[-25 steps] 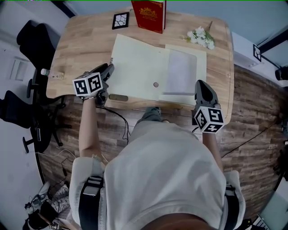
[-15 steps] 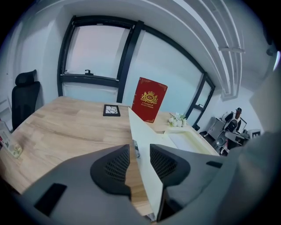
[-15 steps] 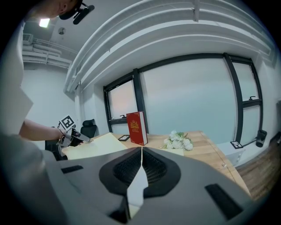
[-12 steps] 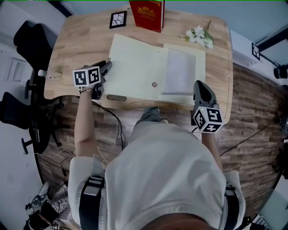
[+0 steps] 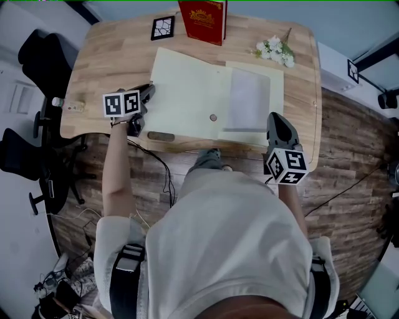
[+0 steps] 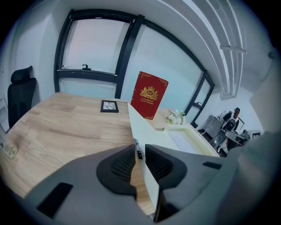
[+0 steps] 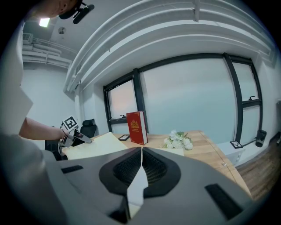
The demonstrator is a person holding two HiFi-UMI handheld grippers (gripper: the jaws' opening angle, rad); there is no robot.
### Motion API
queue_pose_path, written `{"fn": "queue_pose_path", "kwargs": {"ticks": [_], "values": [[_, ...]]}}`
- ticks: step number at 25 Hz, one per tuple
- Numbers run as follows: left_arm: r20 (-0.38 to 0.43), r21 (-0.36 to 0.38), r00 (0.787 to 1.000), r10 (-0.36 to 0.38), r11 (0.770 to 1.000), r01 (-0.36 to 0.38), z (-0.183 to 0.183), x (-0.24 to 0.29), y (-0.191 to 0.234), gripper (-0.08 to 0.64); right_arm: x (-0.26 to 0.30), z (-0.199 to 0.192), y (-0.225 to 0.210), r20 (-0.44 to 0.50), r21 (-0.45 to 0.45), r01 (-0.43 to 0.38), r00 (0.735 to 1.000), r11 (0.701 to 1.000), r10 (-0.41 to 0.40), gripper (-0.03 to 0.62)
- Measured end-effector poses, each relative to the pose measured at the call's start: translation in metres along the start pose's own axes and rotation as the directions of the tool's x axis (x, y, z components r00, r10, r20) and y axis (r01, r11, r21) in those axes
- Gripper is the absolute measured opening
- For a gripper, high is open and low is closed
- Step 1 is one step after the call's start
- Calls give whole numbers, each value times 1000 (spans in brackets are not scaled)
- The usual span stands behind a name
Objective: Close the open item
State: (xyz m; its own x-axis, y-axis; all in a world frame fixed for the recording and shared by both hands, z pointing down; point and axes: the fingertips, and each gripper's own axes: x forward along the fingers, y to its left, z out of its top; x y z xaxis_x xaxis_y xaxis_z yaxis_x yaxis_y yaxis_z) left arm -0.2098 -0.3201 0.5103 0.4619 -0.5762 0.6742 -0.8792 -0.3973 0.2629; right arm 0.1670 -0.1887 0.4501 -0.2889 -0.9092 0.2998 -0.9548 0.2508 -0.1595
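Note:
A pale yellow folder point(image 5: 187, 87) lies open on the wooden table point(image 5: 112, 56), with a clear sleeve point(image 5: 249, 99) on its right half and a snap button point(image 5: 213, 117) near the middle. My left gripper point(image 5: 148, 93) is at the folder's left edge. In the left gripper view the cover's raised edge point(image 6: 145, 132) runs between the closing jaws of the left gripper point(image 6: 139, 160), with a gap still showing beside it. My right gripper point(image 5: 278, 121) sits at the folder's near right corner. In its own view the right gripper point(image 7: 141, 165) is shut on a thin pale sheet edge.
A red book point(image 5: 202, 19) stands upright at the table's far edge, beside a black framed tile point(image 5: 164, 27). White flowers point(image 5: 274, 51) lie at the far right. Black office chairs point(image 5: 47, 56) stand left of the table, and a cable hangs under the near edge.
My left gripper has shifted and turned a little at the folder's left edge, its marker cube now more level. The right gripper and the folder stay where they were.

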Motion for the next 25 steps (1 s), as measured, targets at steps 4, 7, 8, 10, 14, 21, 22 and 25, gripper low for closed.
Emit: {"fn": "queue_pose_path", "kwargs": {"ticks": [4, 7, 8, 10, 14, 21, 22, 25], "values": [[19, -23, 1000, -16, 1000, 17, 3, -3, -3, 74, -2, -2, 1, 0, -1, -1, 1000, 1000, 1, 20], [39, -19, 998, -41, 999, 42, 10, -6, -12, 69, -4, -4, 1, -1, -1, 1, 1000, 1000, -1, 20], [44, -14, 998, -49, 999, 50, 12, -8, -15, 67, -4, -4, 2, -1, -1, 1, 1000, 1000, -1, 20], [55, -5, 997, -63, 998, 63, 17, -11, -21, 64, -5, -4, 2, 1, -1, 2, 1000, 1000, -2, 20], [71, 12, 994, -85, 996, 84, 25, -13, -34, 61, -5, -4, 2, 5, -2, 0, 1000, 1000, 0, 20], [82, 50, 986, -147, 988, 143, 40, -19, -61, 60, -8, -6, 2, 6, 2, 5, 1000, 1000, -5, 20], [82, 57, 985, -154, 987, 150, 42, -19, -66, 60, -8, -6, 2, 7, 2, 6, 1000, 1000, -6, 20], [82, 70, 981, -173, 983, 168, 48, -20, -78, 60, -9, -6, 1, 7, 5, 9, 1000, 1000, -9, 20]]}}
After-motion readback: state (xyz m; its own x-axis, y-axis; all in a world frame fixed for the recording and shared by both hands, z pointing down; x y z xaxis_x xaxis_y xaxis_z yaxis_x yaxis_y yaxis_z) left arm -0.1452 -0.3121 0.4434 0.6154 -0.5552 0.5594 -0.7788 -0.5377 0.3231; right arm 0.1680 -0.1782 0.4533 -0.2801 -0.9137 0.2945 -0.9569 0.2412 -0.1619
